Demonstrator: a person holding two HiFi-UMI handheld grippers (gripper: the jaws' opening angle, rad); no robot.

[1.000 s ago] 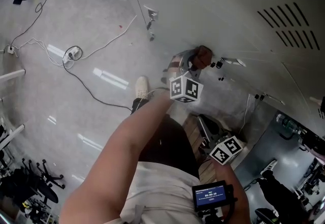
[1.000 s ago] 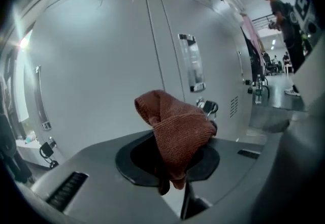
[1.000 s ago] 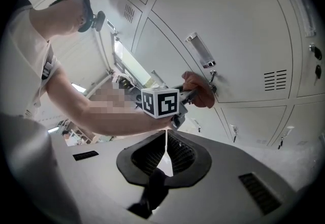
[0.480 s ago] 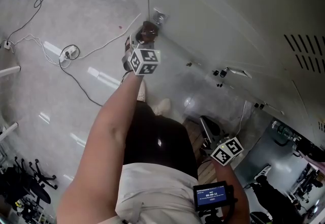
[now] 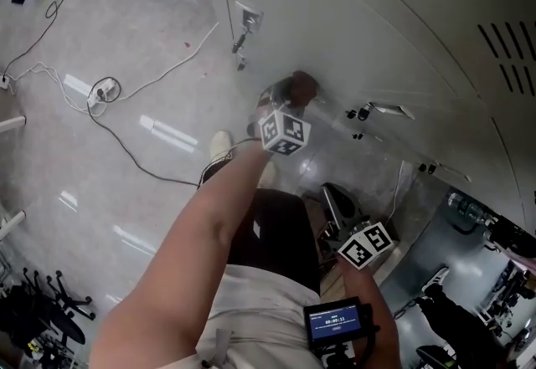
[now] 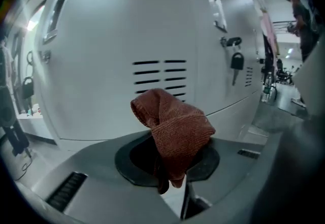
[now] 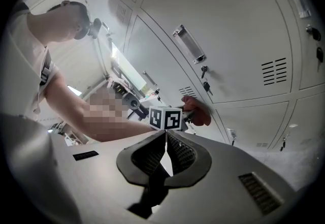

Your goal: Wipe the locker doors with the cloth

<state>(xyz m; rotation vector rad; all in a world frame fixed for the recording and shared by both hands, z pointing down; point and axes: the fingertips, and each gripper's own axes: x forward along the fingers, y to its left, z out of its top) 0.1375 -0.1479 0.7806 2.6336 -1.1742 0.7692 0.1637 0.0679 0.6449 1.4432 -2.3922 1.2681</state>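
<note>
A rust-red cloth (image 6: pixel 172 129) is bunched between the jaws of my left gripper (image 6: pixel 171 167), which is shut on it. In the head view that cloth (image 5: pixel 300 88) is pressed to a grey locker door (image 5: pixel 352 33), just past the left gripper's marker cube (image 5: pixel 283 133). The right gripper view shows the same cloth (image 7: pixel 197 110) against the door (image 7: pixel 223 30). My right gripper (image 7: pixel 165 135) is held low near my waist, its jaws shut with nothing between them; its marker cube (image 5: pixel 365 245) shows in the head view.
Lock hasps and handles (image 5: pixel 245 24) stick out of the locker doors, and keys (image 6: pixel 236 62) hang from one. Cables (image 5: pixel 109 91) trail over the glossy floor at the left. A small screen (image 5: pixel 337 323) sits at my waist. A person (image 6: pixel 303 14) stands far off.
My left gripper swept the cloth over the door: from the middle up to the hasp at the far left, then back down and right to where it is now. The right gripper stayed put.
</note>
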